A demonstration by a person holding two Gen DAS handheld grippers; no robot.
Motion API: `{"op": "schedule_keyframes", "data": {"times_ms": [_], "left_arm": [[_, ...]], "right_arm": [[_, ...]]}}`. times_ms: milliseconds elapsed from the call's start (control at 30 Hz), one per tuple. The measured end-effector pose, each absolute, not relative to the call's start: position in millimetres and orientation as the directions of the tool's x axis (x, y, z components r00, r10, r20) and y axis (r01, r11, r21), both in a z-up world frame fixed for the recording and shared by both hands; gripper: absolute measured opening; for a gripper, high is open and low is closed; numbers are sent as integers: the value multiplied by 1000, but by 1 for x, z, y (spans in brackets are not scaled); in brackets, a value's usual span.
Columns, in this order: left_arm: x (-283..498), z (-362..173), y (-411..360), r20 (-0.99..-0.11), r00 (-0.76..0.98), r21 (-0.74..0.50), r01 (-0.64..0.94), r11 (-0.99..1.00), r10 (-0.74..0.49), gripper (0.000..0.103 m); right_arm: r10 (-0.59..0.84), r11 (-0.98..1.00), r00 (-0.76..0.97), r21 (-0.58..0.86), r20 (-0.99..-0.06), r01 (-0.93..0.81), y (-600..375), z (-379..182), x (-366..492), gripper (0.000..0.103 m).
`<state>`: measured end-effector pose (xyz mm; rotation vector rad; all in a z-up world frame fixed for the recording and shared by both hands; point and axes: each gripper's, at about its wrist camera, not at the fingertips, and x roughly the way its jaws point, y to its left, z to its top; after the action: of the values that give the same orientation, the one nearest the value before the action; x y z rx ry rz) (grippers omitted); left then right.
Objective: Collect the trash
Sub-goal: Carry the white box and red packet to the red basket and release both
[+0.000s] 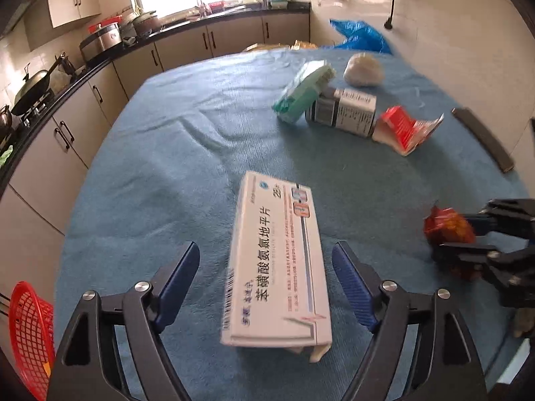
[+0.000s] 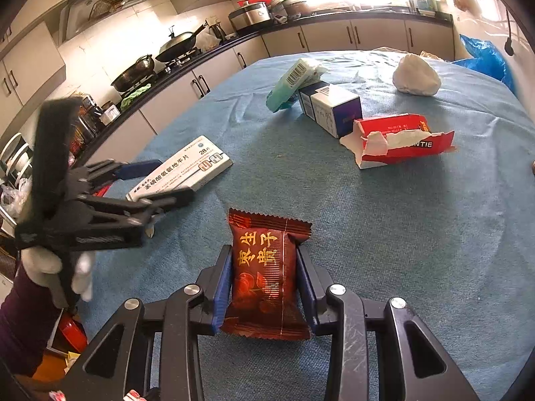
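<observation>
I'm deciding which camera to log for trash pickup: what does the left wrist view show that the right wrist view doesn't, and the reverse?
Only the left wrist view shows the red basket at the table's edge, the dark strip, and the left gripper open around the white medicine box.

Only the right wrist view shows the range hood, the gloved hand, and the right gripper shut on the dark red snack packet.

Both show the torn red carton, green pack and blue tablecloth.
</observation>
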<state>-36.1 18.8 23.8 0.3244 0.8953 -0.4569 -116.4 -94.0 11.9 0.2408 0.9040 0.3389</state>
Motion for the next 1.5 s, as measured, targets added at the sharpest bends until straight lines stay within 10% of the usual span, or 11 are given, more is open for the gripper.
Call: {"op": "schedule_keyframes", "data": {"times_ms": [200,300,467,1500], "left_arm": [[-37,16,33,-824,523,34,431,902,-219,78],[-36,21,53,-825,493,-79,383,920,-276,50],[-60,39,83,-777,549,-153,308,939,-307,50],[-207,64,188,-627,733,-152,217,964,-264,50]], "right_arm": [[342,938,576,305,-743,-164,-84,13,-116,47],[261,965,580,204,-772,-164,-64,16,-118,60],[125,989,597,52,-793,-138,-43,16,-124,38],[276,961,685,204,-674,-185,6,60,-206,37]]}}
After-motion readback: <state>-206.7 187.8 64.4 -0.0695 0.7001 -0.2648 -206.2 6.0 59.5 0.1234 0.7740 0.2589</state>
